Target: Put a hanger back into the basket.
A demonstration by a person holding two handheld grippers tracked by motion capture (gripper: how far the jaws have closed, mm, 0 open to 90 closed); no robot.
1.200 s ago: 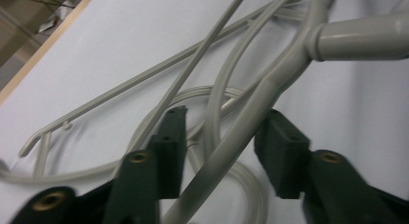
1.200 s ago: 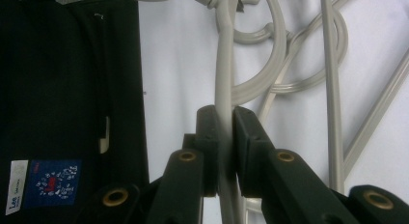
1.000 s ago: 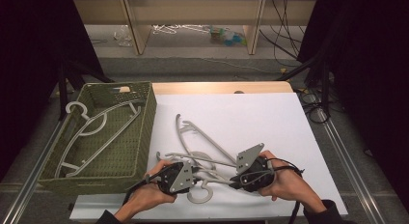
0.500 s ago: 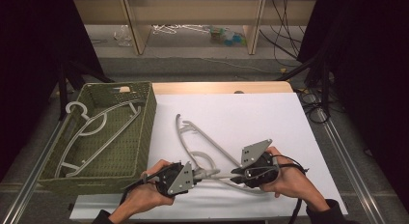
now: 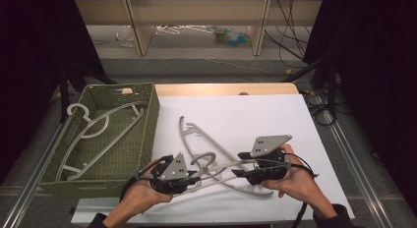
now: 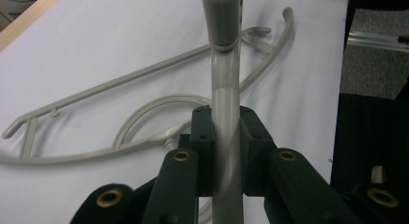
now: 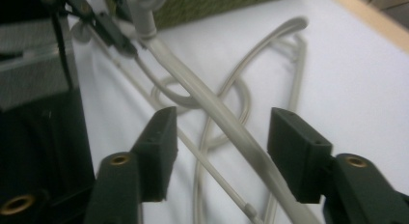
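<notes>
My left gripper (image 5: 196,178) (image 6: 225,122) is shut on one arm of a grey plastic hanger (image 5: 216,166) (image 6: 224,84) and holds it a little above the white table top. The hanger's other arm (image 7: 217,113) runs between the jaws of my right gripper (image 5: 239,164) (image 7: 223,122). Those jaws have just been opening and stand apart without touching it. A second grey hanger (image 5: 196,134) lies flat under the first one. A third hanger (image 5: 98,127) rests inside the green woven basket (image 5: 147,125).
The basket stands along the table's left side. A wooden strip (image 5: 221,89) borders the white surface (image 5: 255,115) at the back. Cables (image 5: 319,100) hang off the right side. Metal rails run beside the table on both sides.
My left gripper has closed on the hanger's arm and risen slightly with it. The right gripper's jaws have come open off the hanger. The hanger's hook now stands up off the table.
</notes>
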